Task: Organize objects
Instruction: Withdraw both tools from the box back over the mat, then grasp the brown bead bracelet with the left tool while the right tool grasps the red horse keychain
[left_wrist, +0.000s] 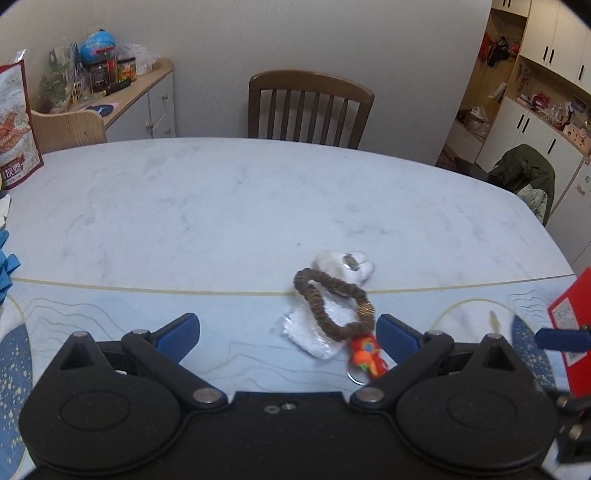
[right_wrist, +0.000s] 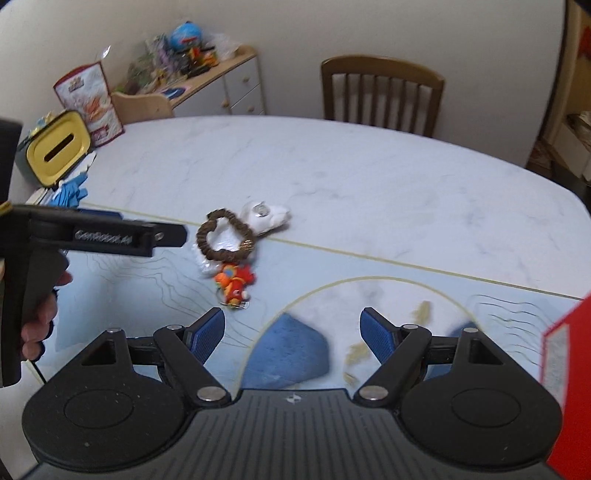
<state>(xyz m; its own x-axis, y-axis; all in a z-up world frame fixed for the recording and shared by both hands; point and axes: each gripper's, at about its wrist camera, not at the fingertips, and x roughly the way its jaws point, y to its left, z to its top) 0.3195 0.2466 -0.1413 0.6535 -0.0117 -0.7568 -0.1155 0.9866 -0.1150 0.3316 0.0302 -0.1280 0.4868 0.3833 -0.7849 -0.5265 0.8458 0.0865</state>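
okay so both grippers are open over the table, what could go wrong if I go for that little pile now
1. The brown braided ring lies on the white plastic-wrapped item with the orange-red toy keychain against it; a pinch by the left gripper may lift several together.
2. The red box at the right edge could be bumped by the right gripper.

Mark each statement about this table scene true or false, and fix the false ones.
1. The brown scrunchie lies on the white item. True.
2. The left gripper is shut on the scrunchie. False: it is open, holding nothing.
3. The orange toy lies beside the scrunchie. True.
4. The right gripper holds the toy. False: it is open and empty.
5. A wooden chair stands beyond the table. True.
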